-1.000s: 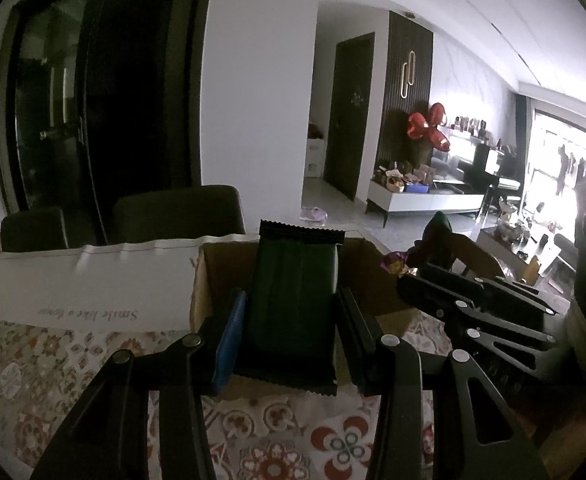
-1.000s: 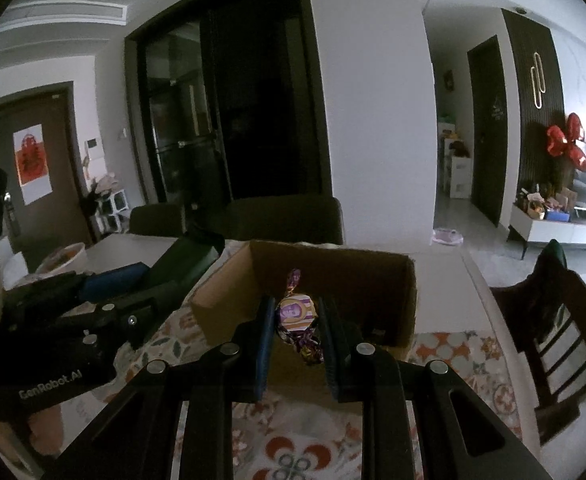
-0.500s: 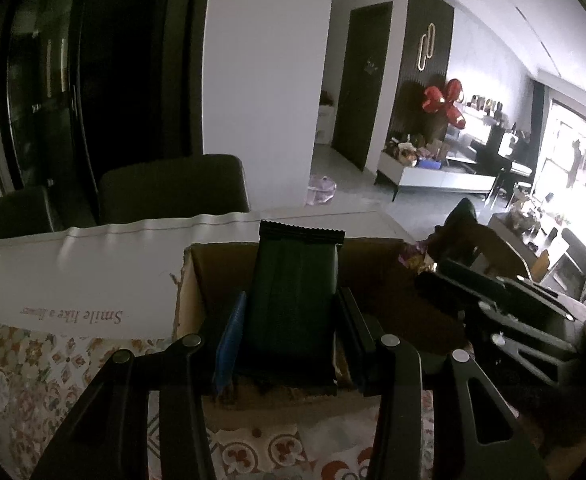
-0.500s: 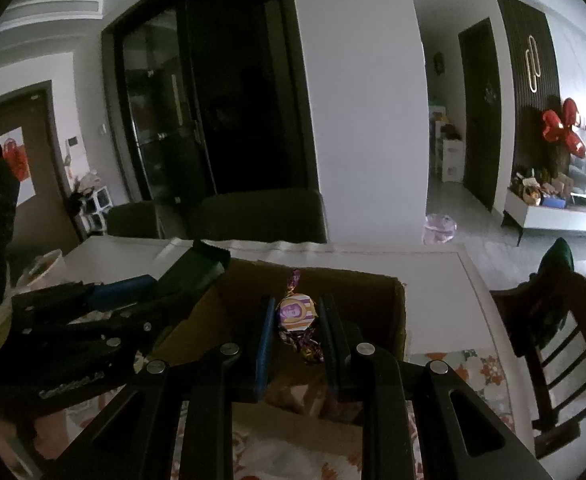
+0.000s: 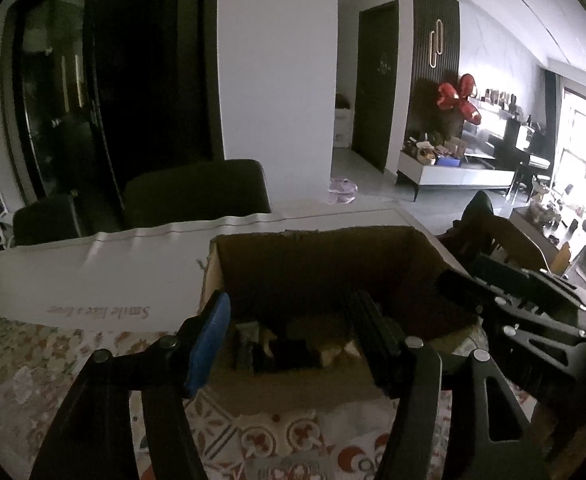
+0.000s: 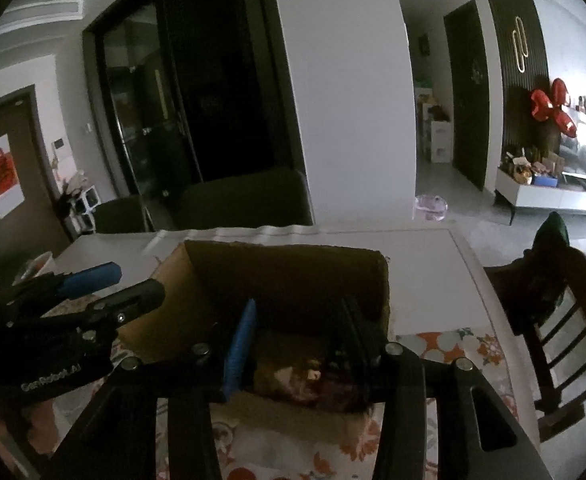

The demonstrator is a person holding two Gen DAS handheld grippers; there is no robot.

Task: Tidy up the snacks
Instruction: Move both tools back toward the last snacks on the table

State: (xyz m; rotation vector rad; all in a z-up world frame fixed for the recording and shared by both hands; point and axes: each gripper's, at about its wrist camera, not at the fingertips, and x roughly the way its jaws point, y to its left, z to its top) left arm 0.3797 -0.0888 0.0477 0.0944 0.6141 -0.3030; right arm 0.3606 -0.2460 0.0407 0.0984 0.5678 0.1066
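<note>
Both the left tongs [image 5: 289, 332] and right tongs [image 6: 297, 340], jaws just parted and empty, hang over the cardboard box [image 5: 333, 256] on the patterned-cloth counter [image 5: 277, 440] in a dim dining room.

Your left gripper [image 5: 289, 320] has just been opening, and the dark green foil snack packet no longer sits between its fingers. Your right gripper [image 6: 299, 320] has just been opening too, its purple-wrapped candy gone, both over the open brown cardboard box [image 5: 425, 240].

"GenRobot.AI" on left gripper [image 6: 105, 292]; "Smile like a…" upside-down on white sheet [image 5: 105, 276].
</note>
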